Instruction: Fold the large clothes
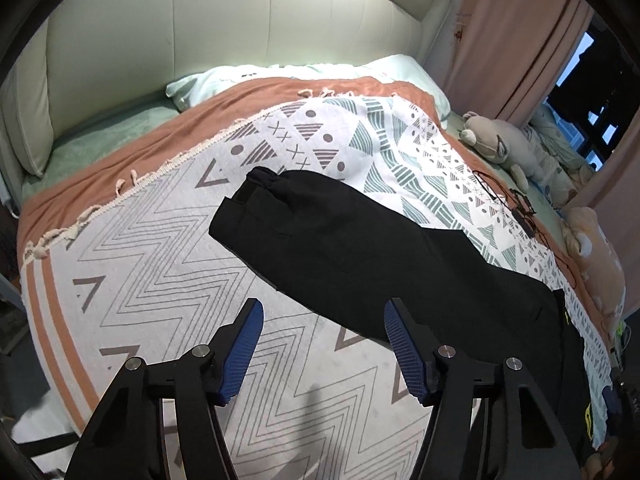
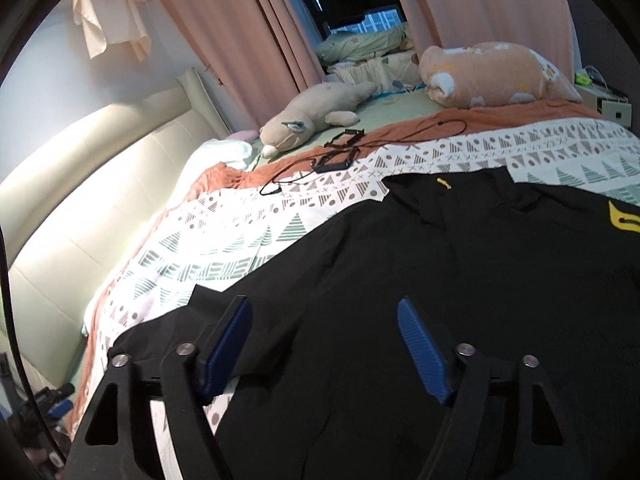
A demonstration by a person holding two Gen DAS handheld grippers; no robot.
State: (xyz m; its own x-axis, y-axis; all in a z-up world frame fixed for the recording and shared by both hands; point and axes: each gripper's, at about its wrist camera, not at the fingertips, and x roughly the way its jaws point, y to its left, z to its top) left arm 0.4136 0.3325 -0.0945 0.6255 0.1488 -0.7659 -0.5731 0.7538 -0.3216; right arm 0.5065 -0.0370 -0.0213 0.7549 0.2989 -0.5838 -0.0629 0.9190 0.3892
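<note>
1. The black jacket (image 2: 460,280) lies spread flat on the patterned blanket (image 1: 160,240)
2. Soft, light, floppy cloth; I would pinch an edge near the sleeve (image 1: 280,216)
3. Left gripper (image 1: 324,344) and right gripper (image 2: 325,344): fingers apart, holding nothing

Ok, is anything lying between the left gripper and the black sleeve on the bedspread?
Nothing visible. Only bare patterned bedspread lies between the left gripper and the black jacket sleeve. The tangle of black cables sits beyond the sleeve, near the plush toys, out of the path.
</note>
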